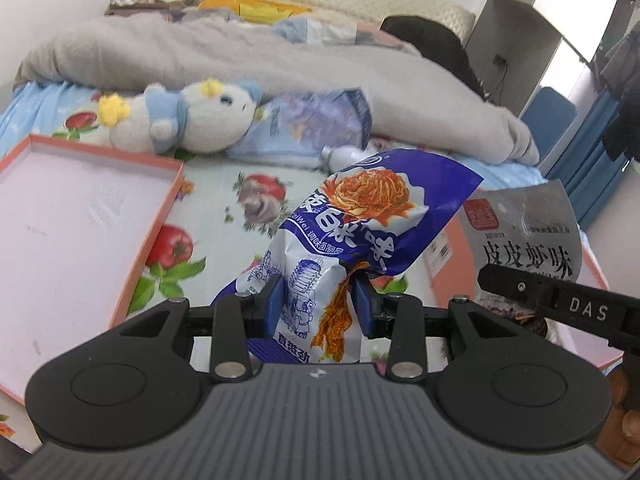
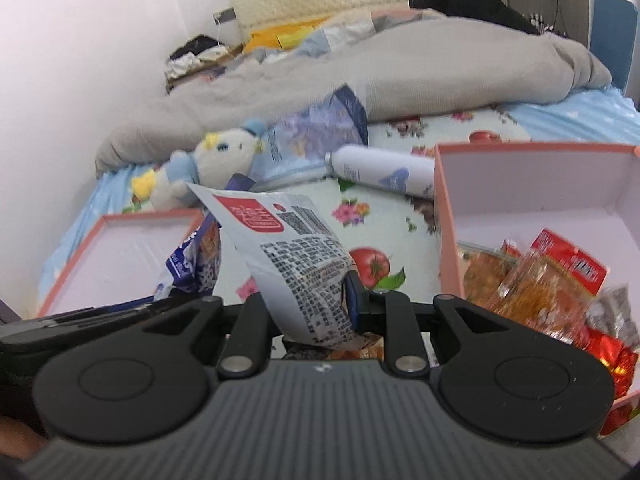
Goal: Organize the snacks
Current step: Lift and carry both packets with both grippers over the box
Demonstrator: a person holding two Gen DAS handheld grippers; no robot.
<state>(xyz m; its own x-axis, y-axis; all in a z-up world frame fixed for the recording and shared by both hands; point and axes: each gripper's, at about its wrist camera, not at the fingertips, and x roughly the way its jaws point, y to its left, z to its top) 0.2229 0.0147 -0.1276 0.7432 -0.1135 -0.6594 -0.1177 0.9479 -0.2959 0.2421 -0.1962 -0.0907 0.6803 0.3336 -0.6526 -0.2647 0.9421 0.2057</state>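
Blue snack bag (image 1: 352,236) clamped in left tongs (image 1: 320,304), grey packet (image 2: 296,264) in right tongs (image 2: 308,300).

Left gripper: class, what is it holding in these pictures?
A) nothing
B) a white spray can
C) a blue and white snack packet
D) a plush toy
C: the left gripper has its blue pads pressed on either side of the blue and white snack packet, which stands up between them.
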